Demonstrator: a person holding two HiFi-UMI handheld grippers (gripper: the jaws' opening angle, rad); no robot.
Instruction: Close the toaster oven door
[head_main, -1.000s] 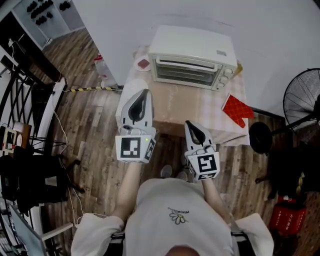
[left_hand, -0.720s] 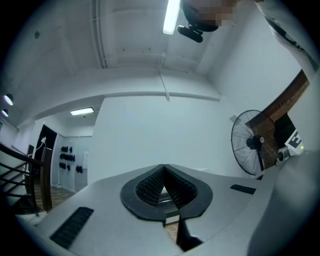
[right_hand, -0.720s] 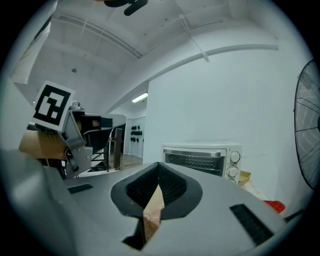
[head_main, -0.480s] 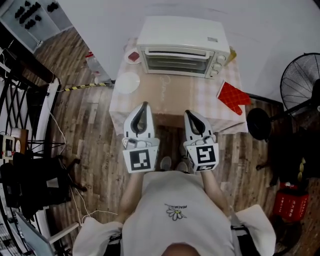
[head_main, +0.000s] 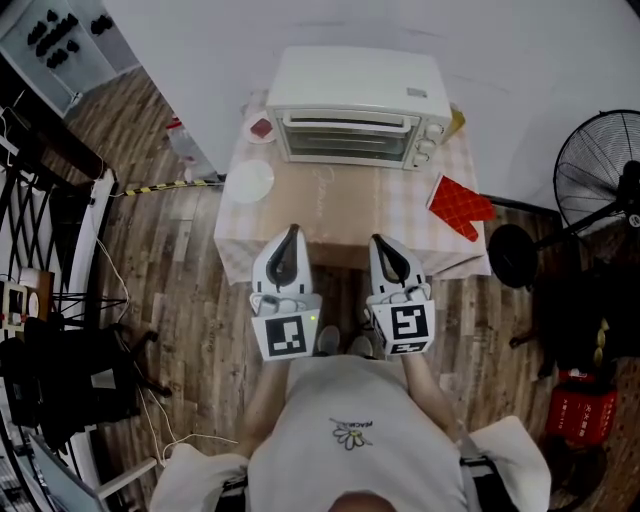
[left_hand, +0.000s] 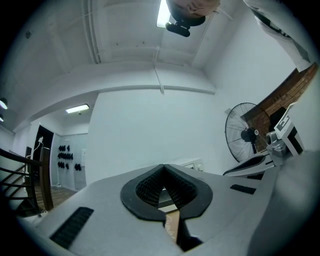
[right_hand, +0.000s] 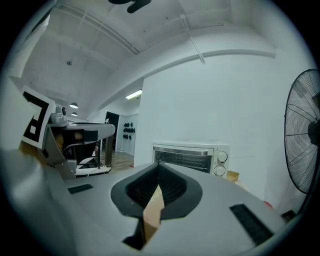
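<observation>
The white toaster oven (head_main: 350, 105) stands at the back of the table (head_main: 340, 215), its glass door shut flat against the front with the handle along the top. In the right gripper view the toaster oven (right_hand: 192, 159) also shows its door closed, knobs at the right. My left gripper (head_main: 288, 242) and right gripper (head_main: 386, 248) hover side by side over the table's front edge, well short of the oven. Both are shut with nothing between the pads. Seen from their own cameras, the left gripper (left_hand: 164, 169) and right gripper (right_hand: 159, 166) have their tips touching.
A red oven mitt (head_main: 458, 208) lies at the table's right. A white plate (head_main: 249, 181) and a small bowl (head_main: 261, 128) sit at its left. A standing fan (head_main: 600, 170) is on the floor to the right. A wall runs behind the oven.
The left gripper has drawn back from over the table's left front corner and now sits level with the right gripper. The oven door looks closed throughout.
</observation>
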